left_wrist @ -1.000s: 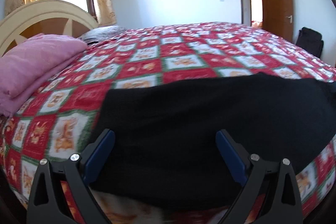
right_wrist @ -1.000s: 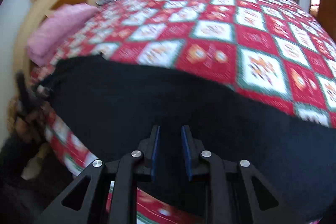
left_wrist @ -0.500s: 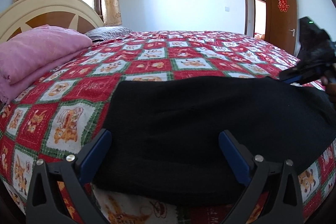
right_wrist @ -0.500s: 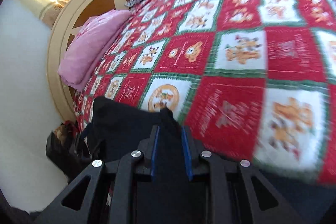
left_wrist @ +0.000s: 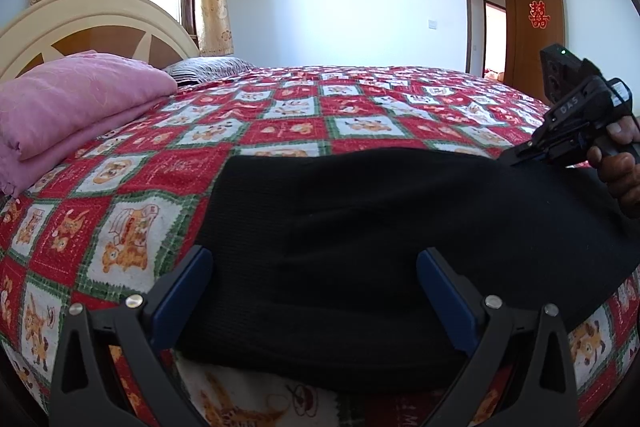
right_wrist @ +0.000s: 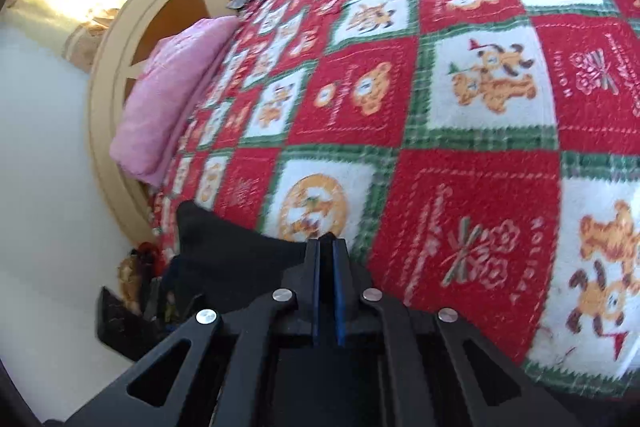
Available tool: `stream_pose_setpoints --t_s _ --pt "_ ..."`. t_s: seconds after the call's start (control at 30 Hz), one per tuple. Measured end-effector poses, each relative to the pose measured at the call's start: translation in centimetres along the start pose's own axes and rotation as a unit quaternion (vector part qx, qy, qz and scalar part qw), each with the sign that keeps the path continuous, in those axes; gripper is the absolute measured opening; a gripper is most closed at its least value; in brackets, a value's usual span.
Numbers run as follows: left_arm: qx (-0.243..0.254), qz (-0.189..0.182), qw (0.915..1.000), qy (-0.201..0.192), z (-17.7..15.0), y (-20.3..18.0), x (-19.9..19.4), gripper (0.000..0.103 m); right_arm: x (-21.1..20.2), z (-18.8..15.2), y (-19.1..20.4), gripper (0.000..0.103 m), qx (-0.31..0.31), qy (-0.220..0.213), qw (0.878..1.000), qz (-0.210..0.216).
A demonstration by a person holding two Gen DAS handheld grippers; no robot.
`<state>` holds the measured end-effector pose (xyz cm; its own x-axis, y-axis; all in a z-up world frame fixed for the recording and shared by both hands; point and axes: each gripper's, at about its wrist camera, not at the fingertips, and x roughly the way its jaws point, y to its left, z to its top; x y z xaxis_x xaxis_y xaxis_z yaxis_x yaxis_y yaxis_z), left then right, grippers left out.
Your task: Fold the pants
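Note:
The black pants [left_wrist: 360, 227] lie across the near edge of the bed, on a red, white and green checked blanket [left_wrist: 304, 119]. My left gripper [left_wrist: 314, 267] is open, its blue pads on either side of the pants' near part. My right gripper [right_wrist: 327, 247] is shut on an edge of the pants [right_wrist: 224, 259] and holds it raised above the blanket. In the left wrist view the right gripper [left_wrist: 524, 157] shows at the far right, pinching the cloth's far edge.
A folded pink quilt [left_wrist: 72, 103] lies by the cream headboard [left_wrist: 88, 23] at the left. A grey pillow [left_wrist: 204, 69] sits behind it. An open wooden door [left_wrist: 536, 27] is at the far right. Dark objects [right_wrist: 132, 307] lie on the floor beside the bed.
My right gripper has lifted the pants' edge and carried it over the blanket, and its jaws have closed tighter. The left gripper has stayed open at the near edge.

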<state>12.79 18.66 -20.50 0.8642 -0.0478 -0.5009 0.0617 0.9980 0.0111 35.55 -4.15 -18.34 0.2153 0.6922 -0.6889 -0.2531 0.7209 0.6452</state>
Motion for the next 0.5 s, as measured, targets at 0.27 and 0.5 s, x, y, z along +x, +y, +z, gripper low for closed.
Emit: stream_pose_setpoints --t_s 0.27,0.5 --pt "-0.016 0.007 0.9997 0.019 1.2 -0.1 -1.2 0.103 -2.3 -0.6 0.3 0.026 -0.010 -0.014 1.000 -0.026" --pt "-0.004 -0.021 0.9998 0.001 2.9 -2.9 -3.6 0.103 -14.3 -6.2 -2.6 0.061 -0.029 -0.083 0.991 -0.097"
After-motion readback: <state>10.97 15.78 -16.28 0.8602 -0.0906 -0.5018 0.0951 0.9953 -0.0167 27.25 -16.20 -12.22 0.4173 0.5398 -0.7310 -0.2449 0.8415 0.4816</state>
